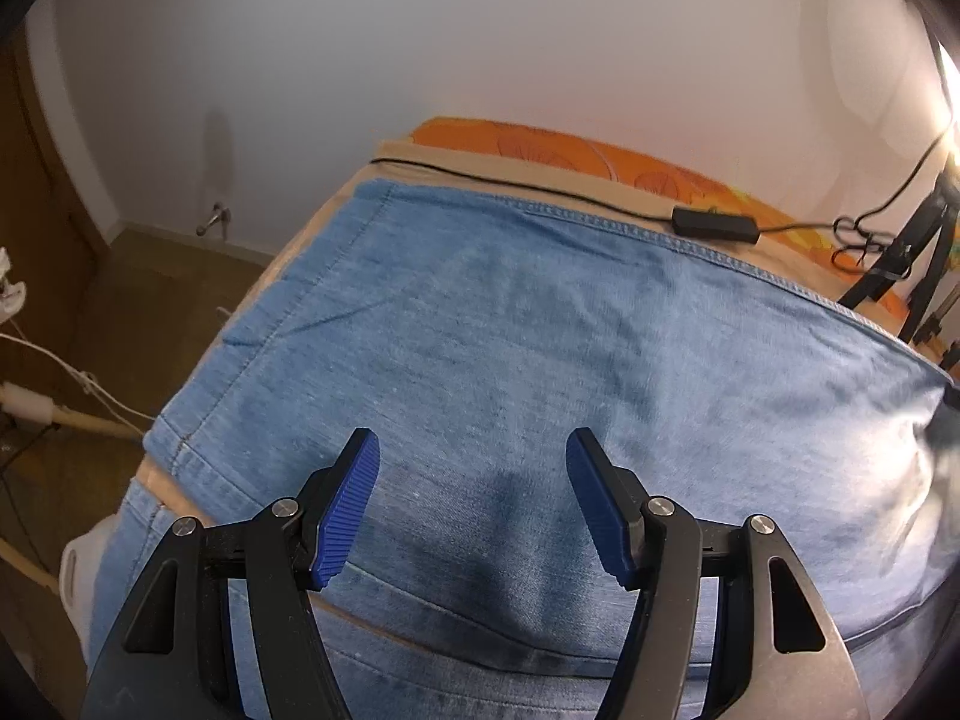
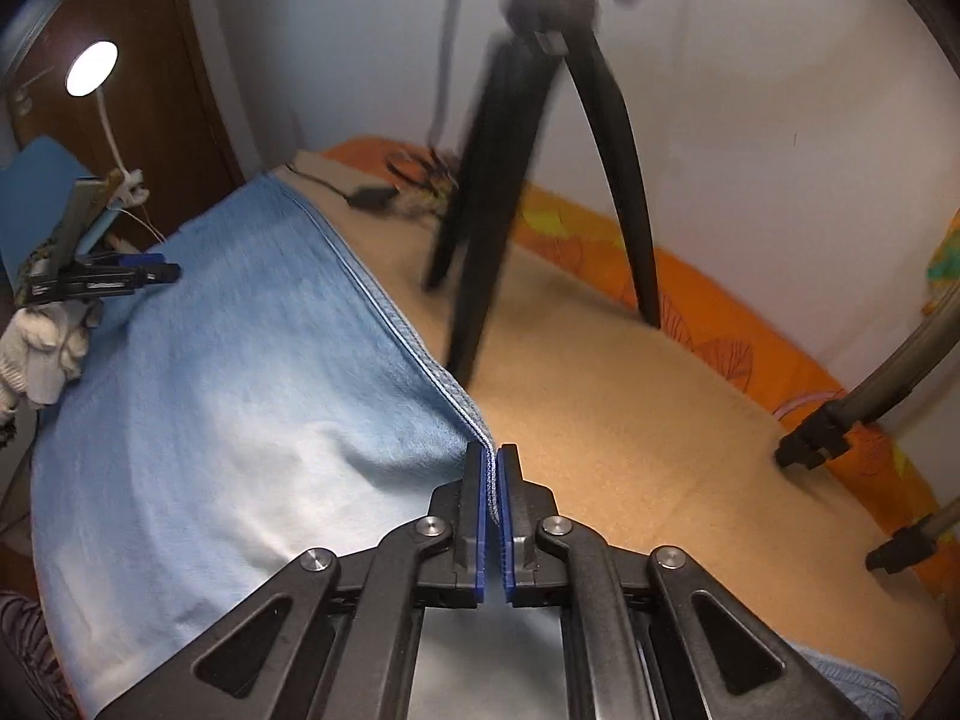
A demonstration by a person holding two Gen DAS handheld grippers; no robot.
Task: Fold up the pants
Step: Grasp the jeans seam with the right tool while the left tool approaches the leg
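A: Where are the pants (image 1: 540, 348)?

B: They lie spread over a tan sheet (image 2: 630, 420), light blue denim, filling the space ahead of and beneath the left gripper (image 1: 473, 450). A stitched edge runs along their far side, and a seam with a hem shows ahead to that gripper's left.

A: And the left gripper itself?

B: Its blue pads (image 1: 351, 504) stand wide apart above the denim, with nothing between them. Whether the tips touch the cloth cannot be told.

A: The right one?

B: The right gripper (image 2: 493, 456) is pinched tight on the pants' stitched edge. The cloth rises into a ridge toward its closed pads, and the denim falls away to its left, while bare sheet lies to its right.

A: What surrounds them?

B: Ahead of the right gripper stands a black tripod (image 2: 540, 150) on the sheet, blurred. Beyond it an orange patterned cover (image 2: 720, 312) runs along the white wall. To the far right are two more tripod legs (image 2: 870, 408). Ahead of the left gripper, past the pants' far edge, a black adapter (image 1: 714, 222) and its cable rest on the sheet. A round lamp (image 2: 91, 68) glows far to the right gripper's upper left.
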